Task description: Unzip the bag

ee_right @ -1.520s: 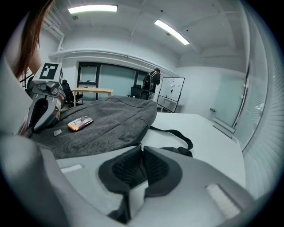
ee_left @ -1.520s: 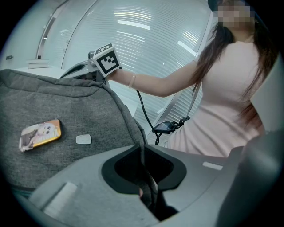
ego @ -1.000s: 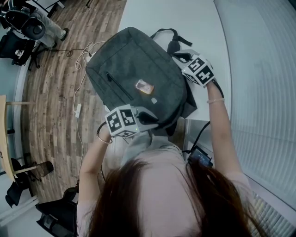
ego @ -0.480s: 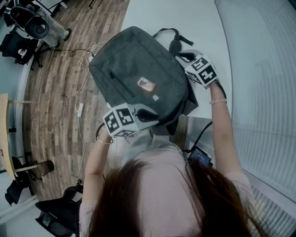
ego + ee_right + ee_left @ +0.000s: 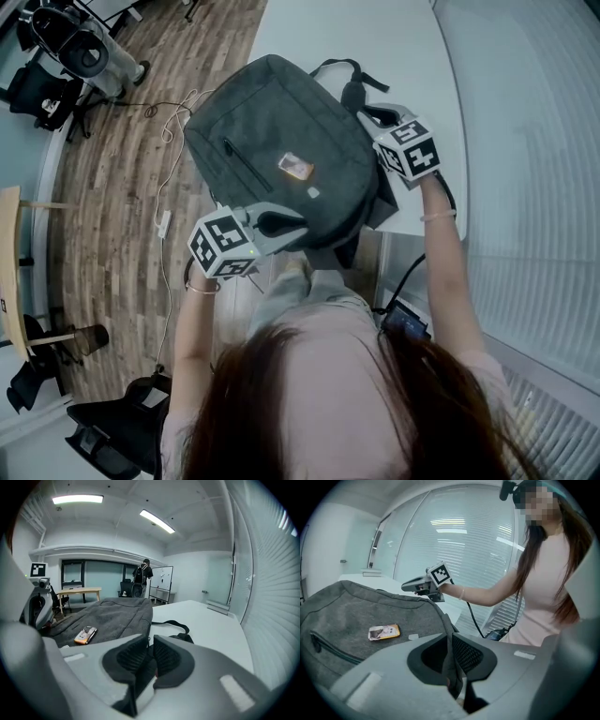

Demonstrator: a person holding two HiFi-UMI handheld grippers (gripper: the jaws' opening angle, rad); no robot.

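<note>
A grey backpack (image 5: 272, 131) lies flat on the white table (image 5: 375, 37), with an orange label (image 5: 295, 167) on its front. My left gripper (image 5: 295, 223) is at the bag's near edge. Its jaws are closing, and a fold of the bag's edge (image 5: 449, 656) stands pinched between the pads. My right gripper (image 5: 372, 114) is at the bag's right side beside the black strap (image 5: 342, 70), shut on a dark piece of the bag (image 5: 146, 665). I cannot tell whether that piece is a zipper pull.
The bag overhangs the table's left edge above a wooden floor (image 5: 112, 216) with white cables (image 5: 161, 202). Window blinds (image 5: 534, 187) run along the right. Office chairs (image 5: 56, 56) stand at the far left. A black cable and box (image 5: 405, 319) hang by the person's waist.
My left gripper has slid a little leftward along the bag's near edge, still on the fabric. The right gripper has hardly moved.
</note>
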